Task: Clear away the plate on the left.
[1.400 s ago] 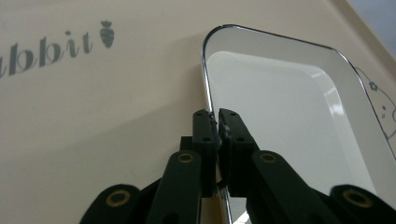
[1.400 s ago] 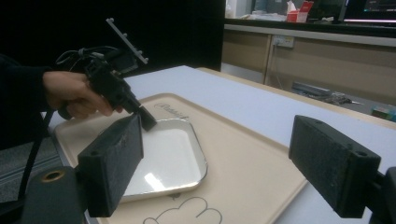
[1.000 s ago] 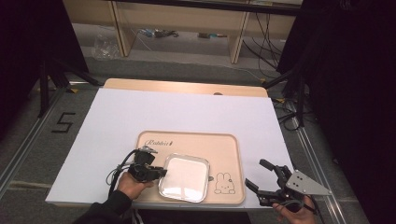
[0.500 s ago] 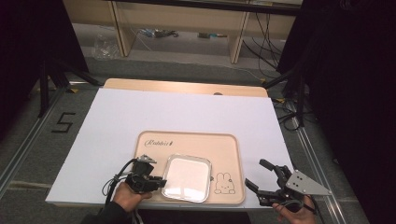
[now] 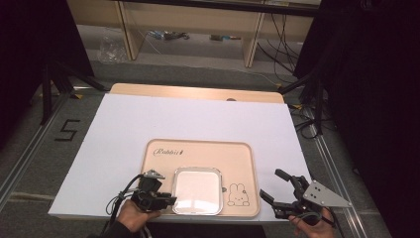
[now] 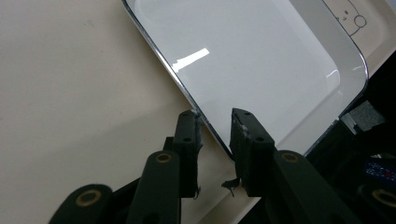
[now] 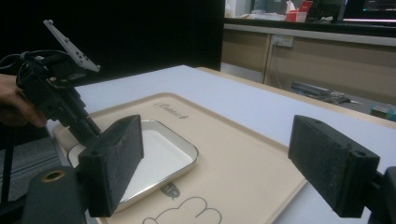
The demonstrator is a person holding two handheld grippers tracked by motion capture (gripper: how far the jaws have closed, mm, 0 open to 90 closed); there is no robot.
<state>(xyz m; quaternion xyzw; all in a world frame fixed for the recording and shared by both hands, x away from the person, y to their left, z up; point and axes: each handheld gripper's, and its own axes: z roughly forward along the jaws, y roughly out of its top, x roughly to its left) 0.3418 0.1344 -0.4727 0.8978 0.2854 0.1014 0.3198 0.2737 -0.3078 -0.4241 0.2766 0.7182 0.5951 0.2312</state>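
From the high view, your left tool (image 5: 167,199) sits at the left edge of the white dish (image 5: 197,190), which lies on the tan tray (image 5: 198,151) near your side of the worktop (image 5: 109,129). Your right tool (image 5: 281,191) is spread wide, off the tray's right side.

The left gripper view shows the dish rim (image 6: 205,123) between the tool's two jaws, which sit close around it.

The right gripper view shows the dish's raised rim and your left hand (image 7: 14,109).
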